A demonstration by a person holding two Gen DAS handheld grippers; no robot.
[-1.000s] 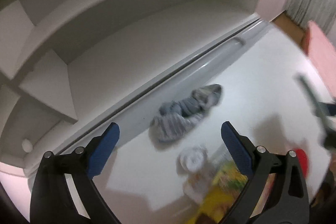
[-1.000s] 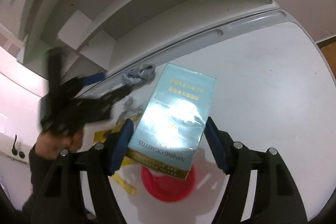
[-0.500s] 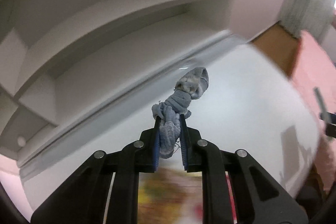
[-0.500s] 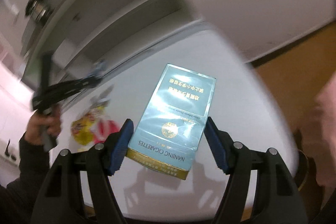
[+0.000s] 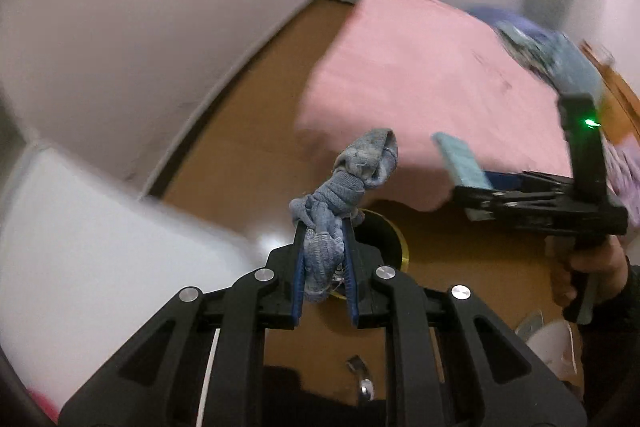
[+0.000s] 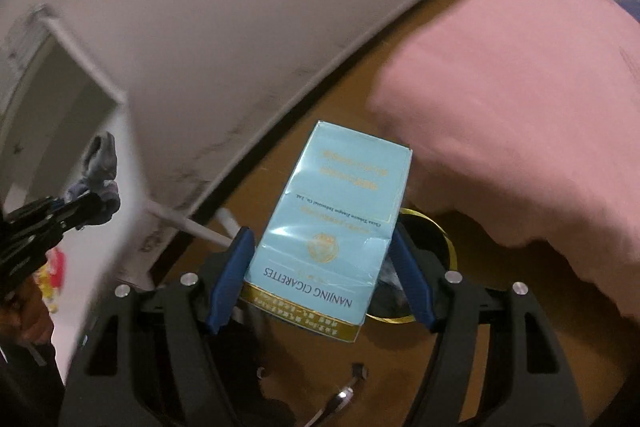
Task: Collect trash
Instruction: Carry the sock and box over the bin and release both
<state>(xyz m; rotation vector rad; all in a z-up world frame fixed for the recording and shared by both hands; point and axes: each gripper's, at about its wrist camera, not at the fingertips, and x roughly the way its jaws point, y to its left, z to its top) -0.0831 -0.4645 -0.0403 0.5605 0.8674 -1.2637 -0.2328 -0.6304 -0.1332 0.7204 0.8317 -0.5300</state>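
Observation:
My left gripper (image 5: 325, 223) is shut on a grey-blue rag (image 5: 348, 183) that sticks up out of the jaws. My right gripper (image 6: 320, 239) is shut on a light blue cigarette carton (image 6: 332, 219), held flat between the blue pads. Both hang over the wooden floor above a dark round bin with a gold rim (image 5: 386, 239), also in the right wrist view (image 6: 436, 227), partly hidden behind the held things. In the left wrist view the right gripper with the carton (image 5: 464, 163) is at the right. In the right wrist view the left gripper with the rag (image 6: 96, 179) is at the left.
A pink bed (image 5: 432, 75) stands beyond the bin, also in the right wrist view (image 6: 528, 115). The white desk corner (image 5: 80, 247) is at the left. A white wall (image 6: 240, 27) with a dark baseboard runs behind. The floor is brown wood (image 5: 240, 147).
The left gripper closed on the rag and lifted it from the desk. Both grippers swung right, away from the desk and shelves, to above the bin on the floor.

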